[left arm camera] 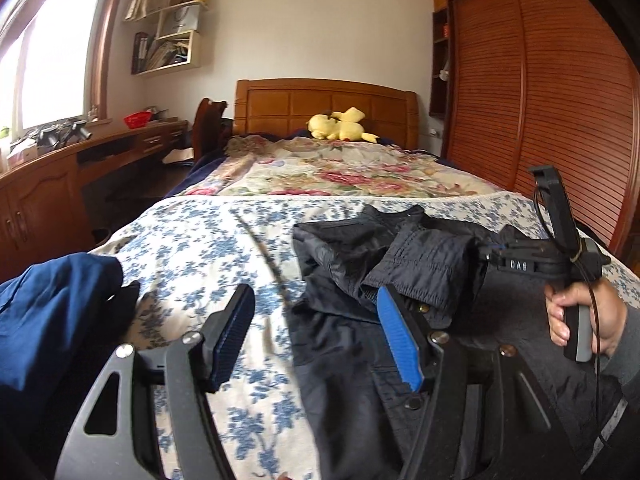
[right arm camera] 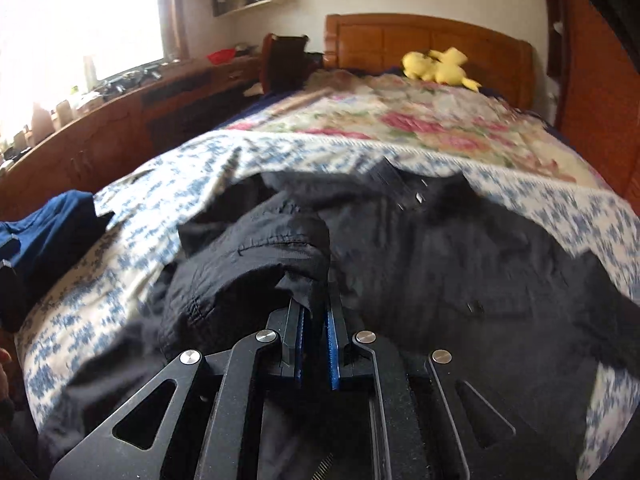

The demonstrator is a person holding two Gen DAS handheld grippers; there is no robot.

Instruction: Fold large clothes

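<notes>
Dark jacket (right arm camera: 440,264) spread low and middle on the flowery bedspread (right arm camera: 200,168). Right gripper (right arm camera: 316,320) nearly shut, pinching a thin sleeve edge; could slip out. Left gripper (left arm camera: 316,332) wide open, holding nothing.

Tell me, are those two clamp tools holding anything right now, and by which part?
The right gripper pinches the dark jacket by a fold of cloth at its sleeve end. The left gripper is open, holding nothing.

"DAS", seemingly, on right gripper (left arm camera: 486,250)
</notes>
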